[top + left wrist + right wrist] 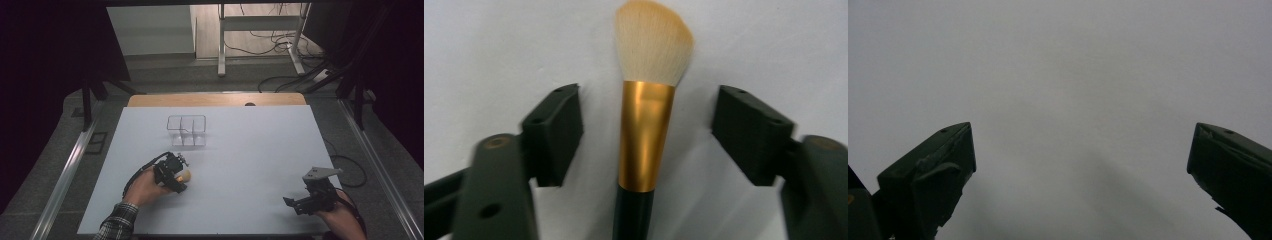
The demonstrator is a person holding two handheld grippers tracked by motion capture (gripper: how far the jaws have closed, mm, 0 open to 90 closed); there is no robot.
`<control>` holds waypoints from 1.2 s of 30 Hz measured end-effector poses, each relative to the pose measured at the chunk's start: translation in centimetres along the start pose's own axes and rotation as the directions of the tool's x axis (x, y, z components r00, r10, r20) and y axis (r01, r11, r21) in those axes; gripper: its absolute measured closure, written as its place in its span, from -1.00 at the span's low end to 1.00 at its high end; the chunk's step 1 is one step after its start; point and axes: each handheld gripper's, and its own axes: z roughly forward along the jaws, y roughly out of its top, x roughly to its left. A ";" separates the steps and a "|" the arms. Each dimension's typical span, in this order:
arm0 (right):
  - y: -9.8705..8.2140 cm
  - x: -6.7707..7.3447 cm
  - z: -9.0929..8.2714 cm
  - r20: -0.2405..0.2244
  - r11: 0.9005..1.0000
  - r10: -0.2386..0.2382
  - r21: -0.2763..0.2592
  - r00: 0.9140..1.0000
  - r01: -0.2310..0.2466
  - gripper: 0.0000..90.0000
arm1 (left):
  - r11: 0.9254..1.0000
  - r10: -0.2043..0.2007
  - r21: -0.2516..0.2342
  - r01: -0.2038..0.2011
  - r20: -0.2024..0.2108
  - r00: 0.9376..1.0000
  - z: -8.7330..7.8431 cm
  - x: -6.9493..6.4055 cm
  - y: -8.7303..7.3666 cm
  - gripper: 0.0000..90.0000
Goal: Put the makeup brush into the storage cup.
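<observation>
A makeup brush (651, 45) with cream bristles, a gold ferrule and a black handle lies on the white table (260, 145). In the high view the brush (184, 175) is at the left front. My left gripper (176, 176) is set over it. In the left gripper view the left gripper (649, 135) straddles the ferrule, with a gap on each side, so the pads do not touch it. My right gripper (294, 204) rests near the right front edge. In its own view the right gripper (1080, 160) is open with bare table between the jaws.
A clear plastic organiser (186, 131) with several compartments stands at the table's middle back, beyond the brush. A wooden strip (215, 99) runs along the far edge. Beyond it are a desk frame and cables on the floor (280, 45).
</observation>
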 end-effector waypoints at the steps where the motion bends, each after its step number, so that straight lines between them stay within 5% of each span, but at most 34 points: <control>1: 0.0 0.0 0.0 0.000 1.000 0.000 0.000 1.000 0.000 -1.00 | 1.000 0.001 -0.001 -0.001 0.002 1.000 0.0 0.0 0.0 -0.24; 7: 0.0 0.0 0.0 0.000 1.000 -0.001 0.002 1.000 0.001 -1.00 | 1.000 0.009 -0.002 -0.009 0.007 1.000 -0.3 0.0 -0.2 0.08; 8: 0.0 0.0 0.0 -0.001 1.000 -0.002 0.002 1.000 0.002 -1.00 | 1.000 0.020 0.005 -0.020 0.007 1.000 -0.4 0.0 -0.2 0.38; 11: 0.0 0.0 0.0 -0.002 1.000 -0.001 0.002 1.000 0.001 -1.00 | 1.000 0.027 0.011 -0.027 0.011 1.000 -0.5 0.0 -0.2 0.54; 26: 0.0 0.1 0.0 -0.003 1.000 0.000 0.002 1.000 0.000 -1.00 | 1.000 0.024 0.015 -0.024 0.019 1.000 -0.8 0.1 -0.2 0.56; 36: 0.0 -0.1 -0.1 -0.001 1.000 -0.003 -0.005 1.000 0.003 -1.00 | 0.997 -0.006 -0.071 0.005 -0.013 1.000 -2.2 0.1 -0.4 0.56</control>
